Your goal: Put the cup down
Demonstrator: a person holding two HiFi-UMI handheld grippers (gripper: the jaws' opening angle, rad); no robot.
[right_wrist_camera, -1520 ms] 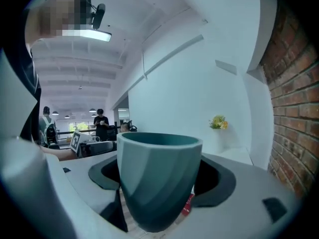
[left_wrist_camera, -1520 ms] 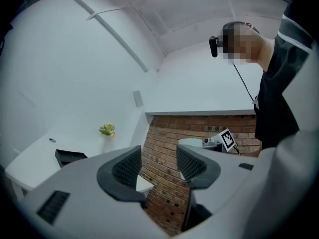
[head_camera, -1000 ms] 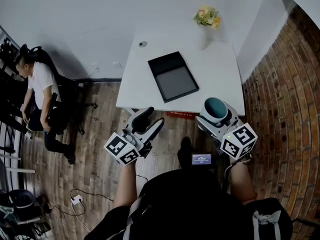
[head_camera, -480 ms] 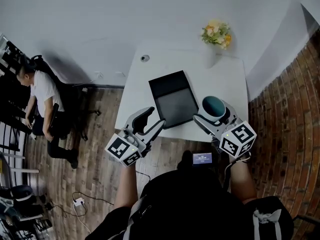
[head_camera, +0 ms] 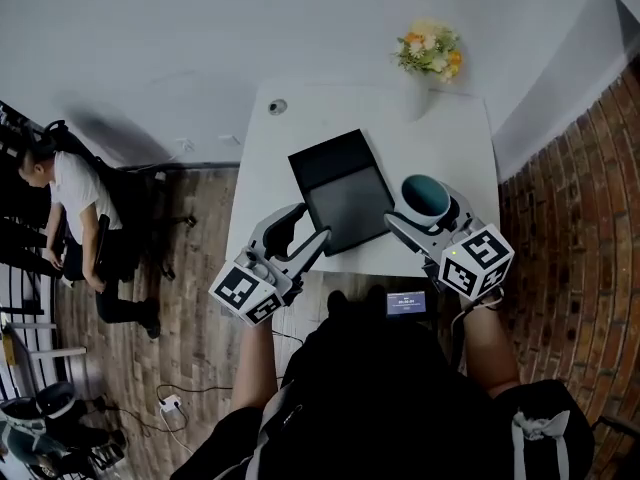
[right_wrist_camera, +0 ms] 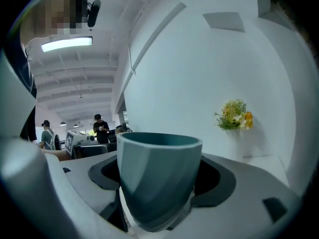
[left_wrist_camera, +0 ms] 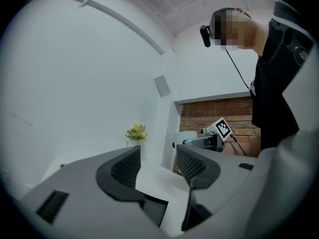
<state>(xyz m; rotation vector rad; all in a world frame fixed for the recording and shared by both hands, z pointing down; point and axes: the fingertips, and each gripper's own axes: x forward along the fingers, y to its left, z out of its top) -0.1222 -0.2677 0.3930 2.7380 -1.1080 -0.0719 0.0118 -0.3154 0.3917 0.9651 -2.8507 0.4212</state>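
White table [head_camera: 455, 148], black tray [head_camera: 340, 183] mid-top: your right gripper [head_camera: 421, 211] clamps the teal cup [right_wrist_camera: 158, 180] by its lower wall, above the table, right of the tray. Rigid, prob. light, smooth, so keep it upright. Left gripper [left_wrist_camera: 158, 166] gapes, empty. Only the right gripper view shows pad contact; the head view shows the landing spot.

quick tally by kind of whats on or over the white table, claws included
cup: 1
black tray: 1
flower bunch: 1
small round fitting: 1
claws: 2, left claw and right claw
total: 6
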